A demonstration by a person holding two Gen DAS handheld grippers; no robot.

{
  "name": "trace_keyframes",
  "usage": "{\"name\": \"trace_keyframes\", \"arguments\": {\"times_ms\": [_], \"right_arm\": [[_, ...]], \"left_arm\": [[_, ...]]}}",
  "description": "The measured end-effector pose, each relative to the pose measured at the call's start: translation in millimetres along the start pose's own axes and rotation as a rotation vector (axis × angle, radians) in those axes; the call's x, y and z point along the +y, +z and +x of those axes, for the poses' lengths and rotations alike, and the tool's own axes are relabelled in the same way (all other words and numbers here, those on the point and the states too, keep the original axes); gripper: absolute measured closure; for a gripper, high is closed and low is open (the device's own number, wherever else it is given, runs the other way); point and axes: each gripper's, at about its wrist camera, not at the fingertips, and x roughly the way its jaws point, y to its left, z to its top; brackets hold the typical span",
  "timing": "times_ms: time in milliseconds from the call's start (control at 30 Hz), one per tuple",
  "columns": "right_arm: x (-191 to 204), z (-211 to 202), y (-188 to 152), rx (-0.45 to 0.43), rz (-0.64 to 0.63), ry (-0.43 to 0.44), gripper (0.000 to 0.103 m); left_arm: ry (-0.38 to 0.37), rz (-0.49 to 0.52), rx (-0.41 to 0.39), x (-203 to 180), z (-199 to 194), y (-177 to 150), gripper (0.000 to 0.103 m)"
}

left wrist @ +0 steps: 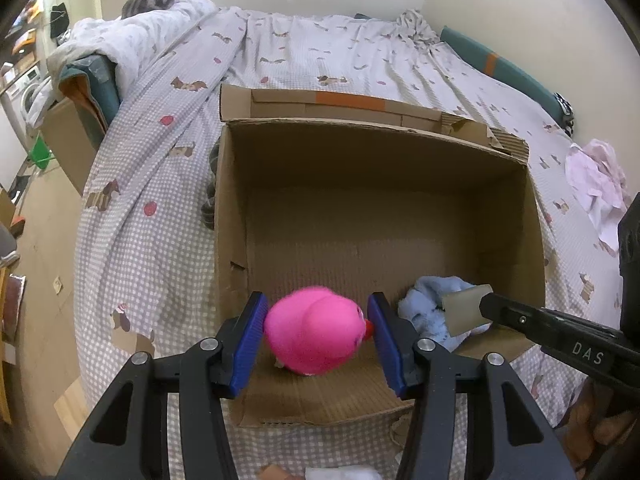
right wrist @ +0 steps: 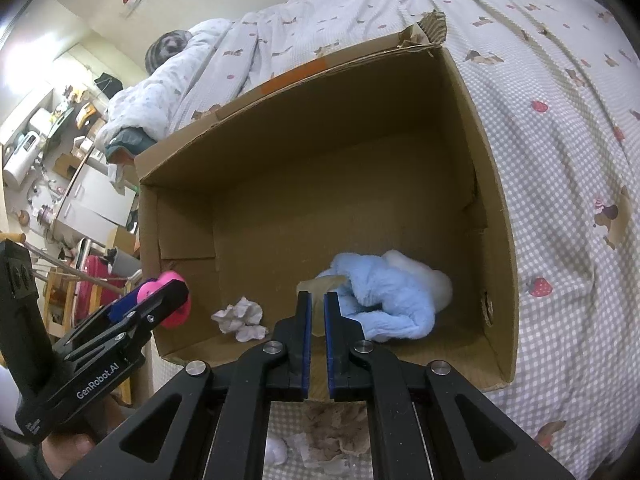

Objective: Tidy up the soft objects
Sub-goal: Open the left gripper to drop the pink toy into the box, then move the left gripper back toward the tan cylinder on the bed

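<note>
Pink plush toy [left wrist: 314, 330], round and bright with a small red bit on its right side, sits squeezed between the 2 blue pads of the left gripper [left wrist: 318, 334], whose jaws stand partly spread and pinch it from both sides. It hangs over the near left corner of the cardboard box [left wrist: 532, 216]; in the right wrist view the same toy [right wrist: 176, 304] shows just outside the box's left wall, clamped in the left gripper [right wrist: 160, 300].

Right of those jaws, inside the box, lies a light blue fluffy cloth [left wrist: 428, 312]. The right gripper [right wrist: 317, 322] has its jaws pressed nearly together, pinching a thin pale, translucent flap [right wrist: 320, 286] that stands up between the pads; whether this flap belongs to the blue cloth [right wrist: 384, 300] just ahead and right of the jaws cannot be told. From the left wrist view the right gripper [left wrist: 486, 306] reaches in from the right, with the same pale piece [left wrist: 466, 308] at its tip, over the blue cloth.

Behind the blue cloth is a white fluffy piece [right wrist: 424, 276]. Ahead and left of the right jaws, on the box floor, lies a crumpled whitish wad [right wrist: 240, 318].

The box rests on a bed with a checked sheet [left wrist: 320, 56] printed with dogs. Right of the box lies a pale pink garment [left wrist: 596, 184].
</note>
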Motion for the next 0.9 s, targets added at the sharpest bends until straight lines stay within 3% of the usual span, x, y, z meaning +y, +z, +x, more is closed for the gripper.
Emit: {"name": "trace_keyframes", "arguments": {"times_ms": [200,300,467,567,633,700,800,900], "right_arm": [[-2.8,0.3,0.9,-0.01,0.003,-0.014,0.096],[-1.9,-0.5,1.3,-0.017,0.001,-0.007,0.095],[0.0,-5.1,2.7,-0.045,-0.007,0.002,0.084],[-1.1,-11.0,4.2,-0.072,-0.001,0.004,0.066],[0.5,-15.3,4.7,-0.098,-0.004,-0.007,0.023],[1.0,-21.2,4.7,-0.132,-0.002,-0.009,0.016],[2.5,-23.3,5.7,-0.132,-0.009,-0.012,0.015],[6.5,-25.1,5.3,-0.15,-0.03,-0.04,0.0]], "left_arm": [[-0.002,0.013,-0.013,-3.5,-3.5,-0.1,0.054],[-0.007,0.012,-0.016,-3.4,-4.6,-0.1,0.046],[-0.004,0.011,-0.029,-2.3,-8.3,1.7,0.027],[-0.004,0.002,-0.036,-1.2,-11.8,2.5,0.016],[-0.006,-0.004,-0.039,-0.5,-13.5,3.2,0.015],[-0.011,-0.009,-0.042,0.1,-14.9,3.7,0.015],[-0.013,-0.007,-0.049,0.8,-17.5,4.6,0.015],[0.001,0.0,-0.061,0.6,-20.2,4.9,0.014]]}}
